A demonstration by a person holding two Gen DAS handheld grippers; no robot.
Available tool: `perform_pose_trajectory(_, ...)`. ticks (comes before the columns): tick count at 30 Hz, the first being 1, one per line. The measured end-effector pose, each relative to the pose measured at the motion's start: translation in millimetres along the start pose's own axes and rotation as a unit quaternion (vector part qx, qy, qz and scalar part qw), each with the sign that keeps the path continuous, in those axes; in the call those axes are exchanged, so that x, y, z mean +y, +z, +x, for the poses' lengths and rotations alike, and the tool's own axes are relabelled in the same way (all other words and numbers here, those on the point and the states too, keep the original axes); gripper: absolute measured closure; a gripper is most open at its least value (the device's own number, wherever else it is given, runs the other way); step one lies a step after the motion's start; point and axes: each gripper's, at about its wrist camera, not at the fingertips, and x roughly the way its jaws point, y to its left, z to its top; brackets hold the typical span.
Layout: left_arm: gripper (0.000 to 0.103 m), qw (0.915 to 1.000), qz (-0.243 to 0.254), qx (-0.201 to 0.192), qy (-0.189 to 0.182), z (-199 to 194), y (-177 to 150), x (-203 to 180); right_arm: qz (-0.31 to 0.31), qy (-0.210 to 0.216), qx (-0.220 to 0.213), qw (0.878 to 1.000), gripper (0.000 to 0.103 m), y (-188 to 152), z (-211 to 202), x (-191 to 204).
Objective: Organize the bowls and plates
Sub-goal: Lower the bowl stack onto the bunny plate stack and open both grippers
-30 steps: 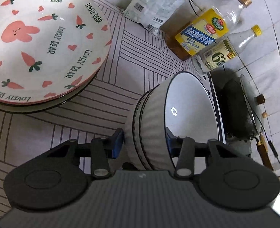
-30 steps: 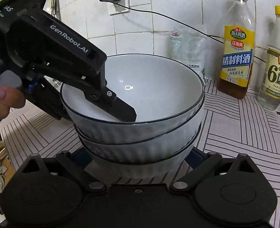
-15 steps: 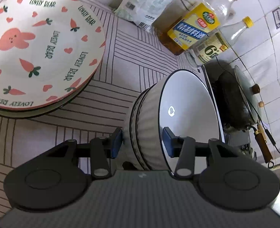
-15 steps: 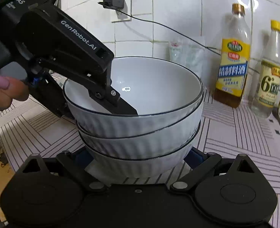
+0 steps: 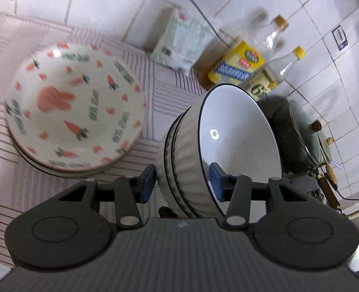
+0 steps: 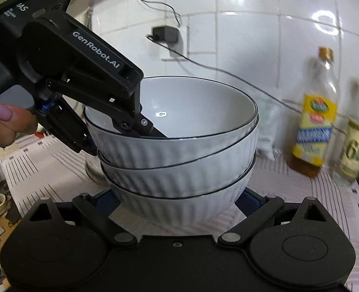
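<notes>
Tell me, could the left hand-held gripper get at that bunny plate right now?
Probably not: the left hand-held gripper is clamped on the stacked white bowls. The bunny plate lies uncovered beside them.

My count: three ribbed white bowls [image 6: 179,160], nested in one stack. Two plates at least under the carrot print [image 5: 74,109], exact number unclear. Two bottles [image 6: 313,121] by the wall. One plastic bag [image 5: 179,41]. One dark pot [image 5: 293,136]. Two grippers, left [image 5: 181,182] and right [image 6: 179,202].
</notes>
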Motion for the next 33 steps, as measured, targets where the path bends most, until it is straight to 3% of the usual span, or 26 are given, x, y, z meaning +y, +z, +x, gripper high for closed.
perform_pose_trajectory(13,0.055,0.9983,-0.007,-0.034,0.048,-53.3,53.3,47.6,-0.036,0.061,-0.032,0.997,0.003,51.7,58.5,37.8)
perform_pose_trajectory(20,0.055,0.9976,0.009,-0.015,0.067,-39.0,76.0,75.8,-0.023,0.067,-0.015,0.997,0.003,54.1,102.0,48.6)
perform_pose_trajectory(33,0.052,0.9975,0.009,0.045,0.054,9.9,95.3,118.6,0.008,0.034,0.040,0.999,0.003,36.1,144.3,57.6)
